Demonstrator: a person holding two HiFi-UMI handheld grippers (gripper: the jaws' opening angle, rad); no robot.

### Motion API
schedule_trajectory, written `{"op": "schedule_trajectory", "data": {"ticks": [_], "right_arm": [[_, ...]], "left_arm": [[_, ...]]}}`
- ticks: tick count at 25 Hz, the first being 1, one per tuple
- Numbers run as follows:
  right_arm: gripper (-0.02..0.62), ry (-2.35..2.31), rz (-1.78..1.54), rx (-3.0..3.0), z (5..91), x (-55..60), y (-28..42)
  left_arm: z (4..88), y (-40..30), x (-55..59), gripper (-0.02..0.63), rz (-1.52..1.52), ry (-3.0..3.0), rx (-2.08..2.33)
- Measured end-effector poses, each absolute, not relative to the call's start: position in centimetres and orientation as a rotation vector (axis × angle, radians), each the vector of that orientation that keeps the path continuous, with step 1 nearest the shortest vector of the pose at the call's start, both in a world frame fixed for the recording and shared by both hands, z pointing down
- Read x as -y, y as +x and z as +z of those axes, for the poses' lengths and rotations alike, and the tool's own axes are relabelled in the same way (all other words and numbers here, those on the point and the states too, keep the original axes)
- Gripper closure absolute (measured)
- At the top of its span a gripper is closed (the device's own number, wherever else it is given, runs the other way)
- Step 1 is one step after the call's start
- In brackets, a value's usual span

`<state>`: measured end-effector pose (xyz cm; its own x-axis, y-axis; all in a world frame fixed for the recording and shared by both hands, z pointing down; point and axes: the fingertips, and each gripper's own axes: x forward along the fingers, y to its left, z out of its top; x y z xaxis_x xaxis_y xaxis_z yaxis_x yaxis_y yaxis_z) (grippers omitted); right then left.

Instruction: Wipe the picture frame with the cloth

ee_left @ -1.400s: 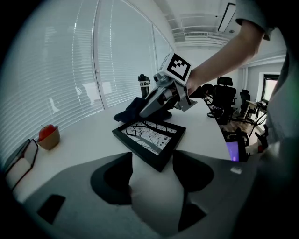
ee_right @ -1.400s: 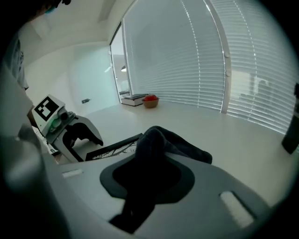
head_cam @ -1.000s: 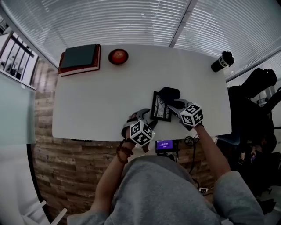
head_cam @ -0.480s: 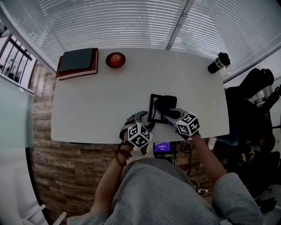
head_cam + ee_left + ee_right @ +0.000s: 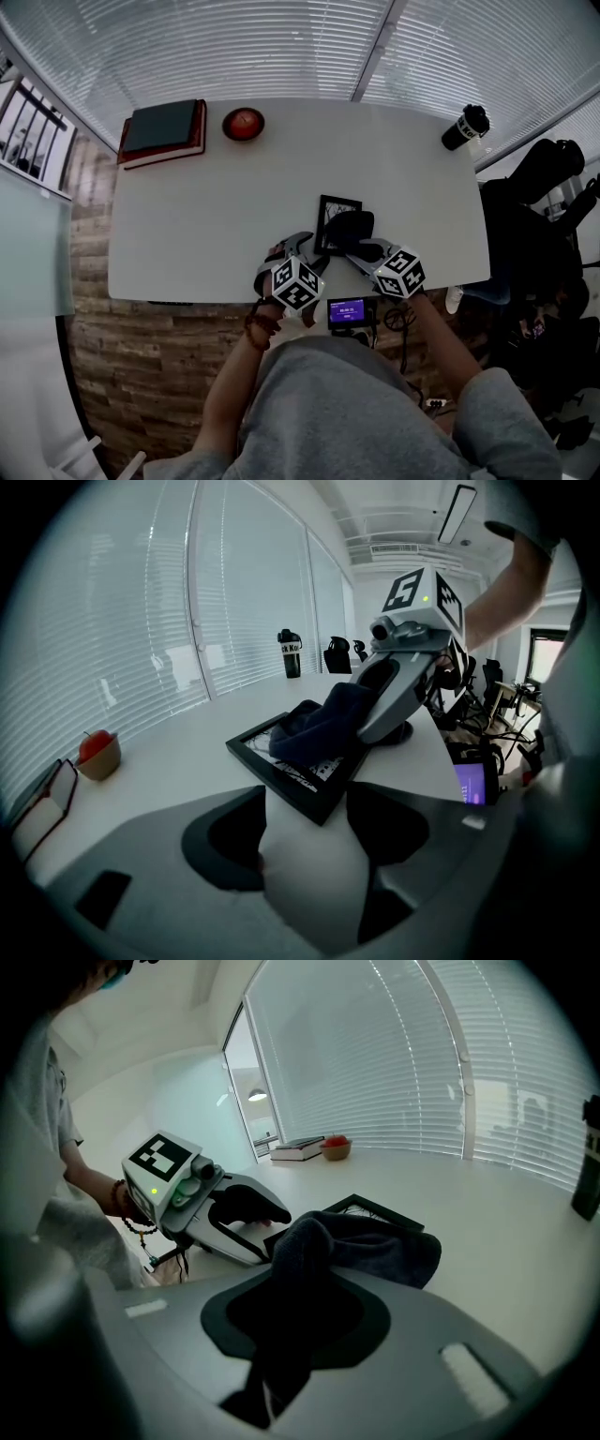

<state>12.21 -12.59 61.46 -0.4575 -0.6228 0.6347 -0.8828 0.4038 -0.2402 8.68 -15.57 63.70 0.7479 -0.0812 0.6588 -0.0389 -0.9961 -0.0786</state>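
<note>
A black picture frame [image 5: 331, 207] lies flat on the white table [image 5: 206, 225], just in front of me. Its near corner [image 5: 317, 803] sits wedged between the jaws of my left gripper [image 5: 310, 251], and both pads rest against its edges. A dark blue cloth [image 5: 350, 228] covers the frame's near right part. My right gripper [image 5: 362, 247] is shut on the cloth, whose bunched end runs back between the jaws [image 5: 291, 1326]. In the right gripper view the cloth [image 5: 370, 1246] hides most of the frame [image 5: 375, 1210], with the left gripper [image 5: 265, 1225] beside it.
Two stacked books [image 5: 165, 129] and a bowl with a red apple [image 5: 243, 123] sit at the table's far left. A black bottle [image 5: 466, 127] stands at the far right corner. A small lit screen [image 5: 352, 310] hangs at the near edge. Dark chairs [image 5: 553, 187] stand to the right.
The right gripper has drawn the cloth across the frame toward me, from its far right part to its near right part. The left gripper has kept its hold on the corner.
</note>
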Motion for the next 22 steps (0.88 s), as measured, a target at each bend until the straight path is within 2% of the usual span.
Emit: {"op": "schedule_trajectory", "data": {"ticks": [13, 22], "right_arm": [[0.518, 1.234, 0.842, 2.290, 61.1, 10.6, 10.3], [0.517, 1.045, 0.925, 2.500, 57.2, 7.5, 6.3]], "left_arm": [[63.8, 8.7, 15.6, 0.336, -1.093, -2.881, -0.100], [63.9, 8.5, 15.7, 0.342, -1.080, -2.882, -0.078]]}}
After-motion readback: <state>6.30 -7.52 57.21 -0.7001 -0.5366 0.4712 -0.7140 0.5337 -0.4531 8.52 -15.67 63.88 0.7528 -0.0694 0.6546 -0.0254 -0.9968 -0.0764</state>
